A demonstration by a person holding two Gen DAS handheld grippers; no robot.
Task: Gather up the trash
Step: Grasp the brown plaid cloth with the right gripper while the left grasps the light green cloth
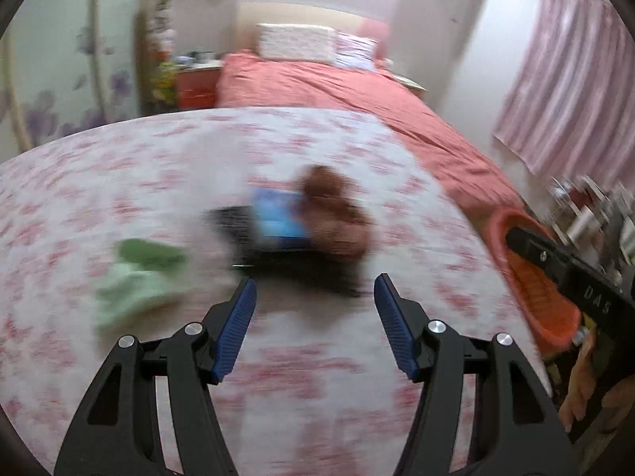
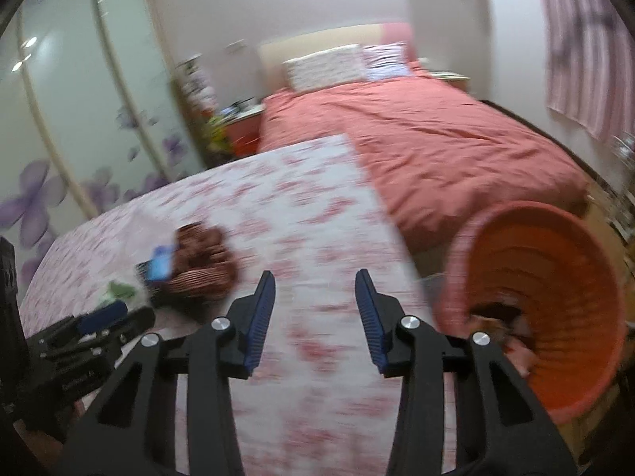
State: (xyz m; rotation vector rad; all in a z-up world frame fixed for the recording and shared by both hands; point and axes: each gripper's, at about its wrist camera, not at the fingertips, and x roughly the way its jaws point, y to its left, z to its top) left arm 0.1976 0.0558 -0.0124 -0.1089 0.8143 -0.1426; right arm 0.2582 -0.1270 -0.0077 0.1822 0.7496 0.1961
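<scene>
Hovering over the floral bench [image 1: 119,182], both the left hand-held gripper [image 1: 315,283] and the right hand-held gripper [image 2: 315,279] gape wide and empty; blurred trash pile [image 1: 301,226] at 12 o'clock, orange bin [image 2: 547,305] at 3 o'clock.

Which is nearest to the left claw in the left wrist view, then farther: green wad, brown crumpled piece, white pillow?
1. Green wad, on the floral cloth, just left of the open left claw.
2. Brown crumpled piece, ahead, slightly right.
3. White pillow, far back at the bed's head.

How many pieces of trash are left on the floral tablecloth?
3 that I can make out through blur: a green wad on the left, a blue packet mid-table on something black, a brown clump beside it. More may hide underneath.
</scene>
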